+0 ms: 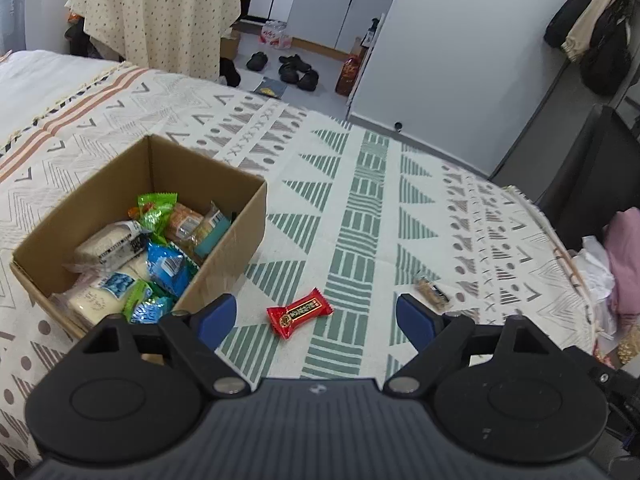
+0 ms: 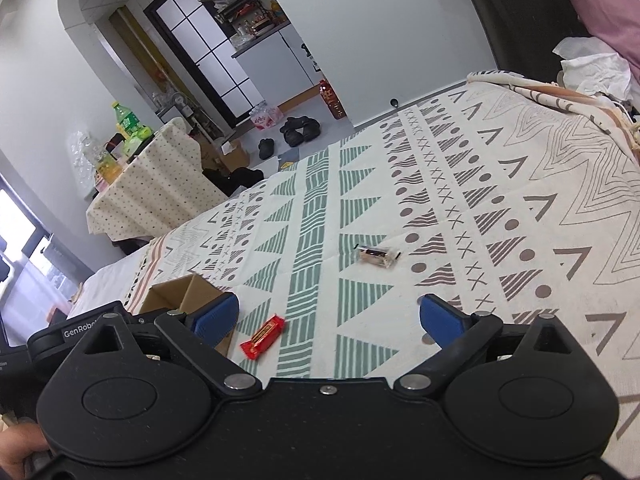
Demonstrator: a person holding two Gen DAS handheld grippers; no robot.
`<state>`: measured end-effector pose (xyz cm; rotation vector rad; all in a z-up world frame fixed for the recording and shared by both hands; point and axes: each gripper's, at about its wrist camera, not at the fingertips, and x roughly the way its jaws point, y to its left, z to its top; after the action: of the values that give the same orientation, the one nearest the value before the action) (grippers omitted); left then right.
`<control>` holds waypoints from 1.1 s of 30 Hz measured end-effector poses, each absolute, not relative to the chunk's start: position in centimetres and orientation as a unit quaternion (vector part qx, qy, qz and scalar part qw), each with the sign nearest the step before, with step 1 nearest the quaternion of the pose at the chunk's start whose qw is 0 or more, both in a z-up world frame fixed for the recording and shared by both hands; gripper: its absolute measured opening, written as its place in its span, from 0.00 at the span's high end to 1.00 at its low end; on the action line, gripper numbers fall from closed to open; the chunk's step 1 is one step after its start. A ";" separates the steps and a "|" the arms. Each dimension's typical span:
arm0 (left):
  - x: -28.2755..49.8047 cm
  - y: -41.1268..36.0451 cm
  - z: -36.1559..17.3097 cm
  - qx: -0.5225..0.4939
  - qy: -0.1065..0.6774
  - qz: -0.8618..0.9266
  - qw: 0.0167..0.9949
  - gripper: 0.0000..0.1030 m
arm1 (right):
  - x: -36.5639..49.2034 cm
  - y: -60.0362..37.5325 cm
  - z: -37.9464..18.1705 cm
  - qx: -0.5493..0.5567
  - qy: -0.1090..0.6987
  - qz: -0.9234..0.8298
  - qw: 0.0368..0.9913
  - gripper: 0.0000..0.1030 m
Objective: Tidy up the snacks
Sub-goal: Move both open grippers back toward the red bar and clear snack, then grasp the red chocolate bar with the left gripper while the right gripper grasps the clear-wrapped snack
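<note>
My left tongs (image 1: 316,318) hang spread and empty over the bedspread (image 1: 400,216), the red candy (image 1: 299,312) lying just ahead between their tips, long axis slanting up-right, beside the box (image 1: 224,216). My right tongs (image 2: 328,318), also spread and empty, face the clear-wrapped snack (image 2: 376,257) farther off.

Cardboard box (image 1: 224,216): open-topped, left of centre in left wrist view, holding mixed wrapped snacks (image 1: 140,256). Red-wrapped candy (image 1: 300,312): flat on patterned bedspread, lower centre, just right of box. Clear-wrapped brown snack (image 1: 432,294): flat, right of candy, apart.
</note>
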<state>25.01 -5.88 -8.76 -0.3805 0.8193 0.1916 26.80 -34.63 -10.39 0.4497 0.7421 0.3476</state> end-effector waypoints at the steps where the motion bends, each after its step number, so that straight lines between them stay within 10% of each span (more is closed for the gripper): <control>1: 25.3 -5.9 -9.1 -0.186 0.397 0.094 0.894 0.16 | 27.1 -34.8 -10.6 0.219 0.357 0.168 0.892 0.05; 33: 32.6 -6.8 -19.8 -0.157 0.479 0.194 0.842 0.34 | 37.8 -33.3 -20.9 0.233 0.412 0.206 0.857 0.21</control>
<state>32.58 -6.85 -19.78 -0.3315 1.0115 0.4104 37.84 -33.26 -20.93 0.4901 0.8649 0.4339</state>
